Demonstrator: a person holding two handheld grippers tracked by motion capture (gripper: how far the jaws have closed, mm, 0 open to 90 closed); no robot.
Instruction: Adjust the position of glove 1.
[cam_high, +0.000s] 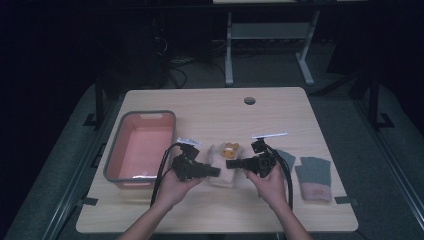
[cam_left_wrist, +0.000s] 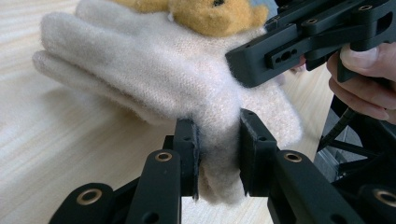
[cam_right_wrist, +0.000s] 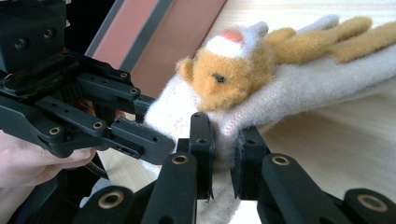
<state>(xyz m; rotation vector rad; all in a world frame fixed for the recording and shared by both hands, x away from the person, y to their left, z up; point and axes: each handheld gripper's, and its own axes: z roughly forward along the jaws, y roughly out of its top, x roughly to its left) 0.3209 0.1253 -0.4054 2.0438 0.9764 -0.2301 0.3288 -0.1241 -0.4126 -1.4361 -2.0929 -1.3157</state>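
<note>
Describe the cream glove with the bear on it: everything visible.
The glove is fuzzy cream knit with a tan plush bear on its back. It sits mid-table between the pink tub and grey gloves. The left claw and right claw each pinch its cuff edge from opposite sides.

Cream glove (cam_left_wrist: 154, 79): fuzzy knitted wool, matt, soft nap. Bear patch (cam_right_wrist: 229, 77) on it: shaggy tan plush, small white and pink cap. Table (cam_high: 210, 107): pale wood-grain laminate, smooth, faint sheen. Left gripper (cam_left_wrist: 219, 156) and right gripper (cam_right_wrist: 223, 161): black matt hard plastic, brass-coloured rivets. Basin (cam_high: 167, 116): smooth plastic, grey rim, pink inside. Second glove (cam_high: 314, 177): grey knit, pink cuff.
</note>
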